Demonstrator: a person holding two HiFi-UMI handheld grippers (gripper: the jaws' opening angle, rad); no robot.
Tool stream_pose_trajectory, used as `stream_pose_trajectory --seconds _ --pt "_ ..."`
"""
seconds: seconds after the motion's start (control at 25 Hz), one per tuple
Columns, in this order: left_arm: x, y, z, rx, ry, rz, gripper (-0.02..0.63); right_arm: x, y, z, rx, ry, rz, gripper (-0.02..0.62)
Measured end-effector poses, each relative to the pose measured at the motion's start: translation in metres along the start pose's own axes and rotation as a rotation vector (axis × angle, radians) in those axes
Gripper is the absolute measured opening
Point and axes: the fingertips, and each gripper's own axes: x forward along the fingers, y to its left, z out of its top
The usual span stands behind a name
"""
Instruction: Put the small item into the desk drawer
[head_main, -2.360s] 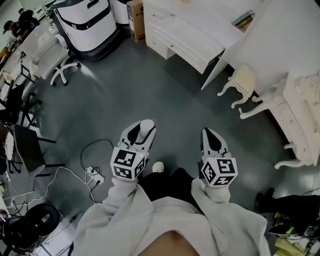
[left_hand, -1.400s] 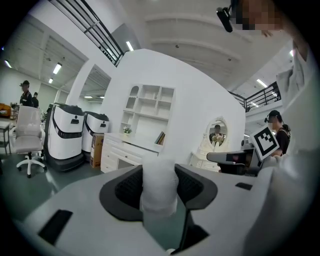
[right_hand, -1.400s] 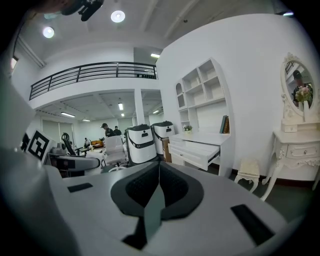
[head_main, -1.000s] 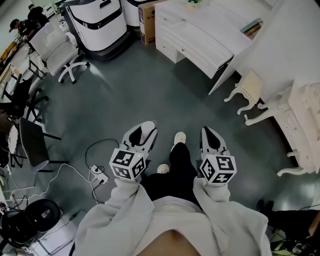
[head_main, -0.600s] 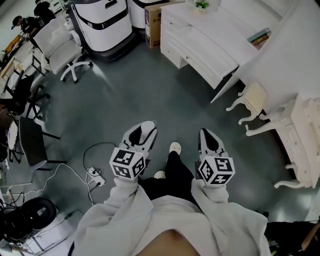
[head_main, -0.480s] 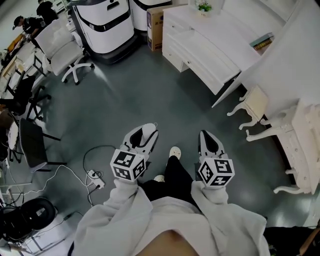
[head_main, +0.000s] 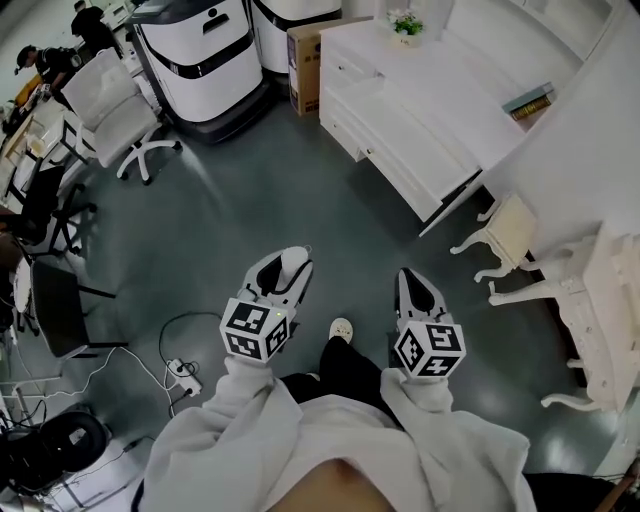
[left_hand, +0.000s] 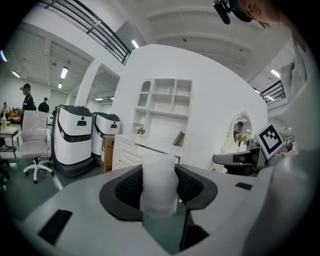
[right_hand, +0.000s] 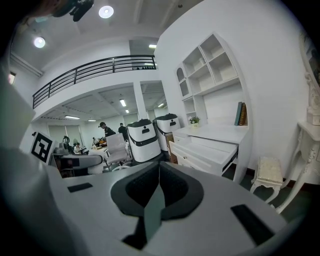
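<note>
My left gripper is shut on a small white, slightly see-through item, held at waist height over the grey floor. In the left gripper view the item stands upright between the dark pads. My right gripper is shut with nothing in it; in the right gripper view its pads meet in a line. The white desk stands ahead at the upper right, with its long drawer pulled out. That drawer also shows in the right gripper view.
Two white machines and a cardboard box stand left of the desk. A small plant and books sit on it. A stool and an ornate white table are at the right. An office chair and floor cables are at the left.
The person has walked toward the desk, which now sits nearer and lower in the head view. Both grippers keep their pose; the left still holds the item.
</note>
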Motion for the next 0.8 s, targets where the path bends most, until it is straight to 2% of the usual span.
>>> stream_pose_trajectory --seconds 0.48,0.8 --pt "0.068 0.012 0.018 0.011 0.006 0.019 0.195 0.054 -0.045 0.026 0.002 -0.006 0.021 0.032" --pt "0.093 0.02 0.03 0.016 -0.007 0.041 0.195 0.077 -0.064 0.043 -0.013 -0.016 0.034 0.032"
